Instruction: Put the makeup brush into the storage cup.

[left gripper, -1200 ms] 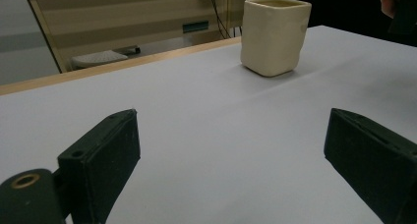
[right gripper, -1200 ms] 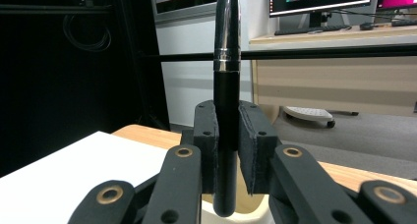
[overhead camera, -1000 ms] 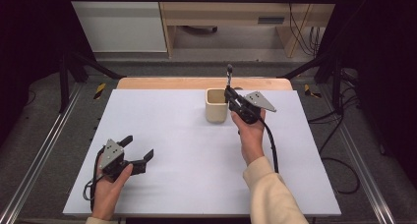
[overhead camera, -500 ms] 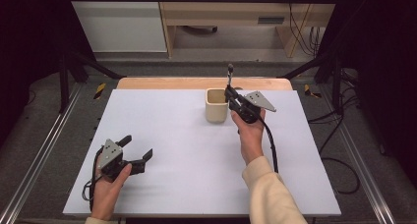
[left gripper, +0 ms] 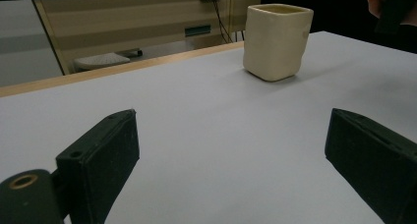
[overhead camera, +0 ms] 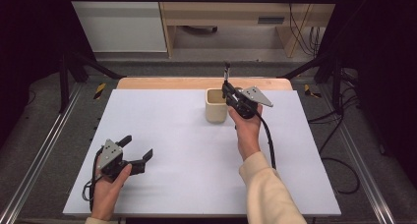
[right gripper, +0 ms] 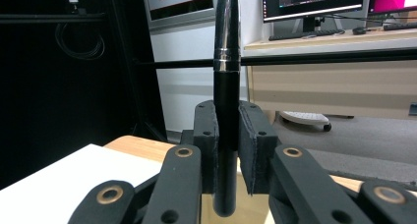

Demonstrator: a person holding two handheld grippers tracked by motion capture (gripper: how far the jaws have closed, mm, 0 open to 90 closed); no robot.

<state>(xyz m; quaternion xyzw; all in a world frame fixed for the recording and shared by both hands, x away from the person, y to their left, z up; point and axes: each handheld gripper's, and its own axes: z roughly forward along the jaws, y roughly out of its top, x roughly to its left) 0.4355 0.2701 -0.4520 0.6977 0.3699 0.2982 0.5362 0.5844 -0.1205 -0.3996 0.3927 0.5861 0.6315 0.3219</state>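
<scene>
Almost nothing has moved since the earlier frames: your hands and the pen sit where they were. Nearest you, at the lower left of the high view, your left gripper [overhead camera: 135, 154] rests low on the white desk [overhead camera: 167, 184] with its jaws spread wide and nothing between them; in the left gripper view they frame bare desk. Farther up, right of centre, your right gripper [overhead camera: 227, 89] has its jaws closed on a black pen [right gripper: 226, 111], held upright with its lower end just above the mouth of the cream cup [overhead camera: 215, 106], which stands near the desk's far edge. You look to be partway through putting the pen in the cup. The next move likely calls for lowering the pen straight down inside the rim, then opening the jaws without tipping the cup.
</scene>
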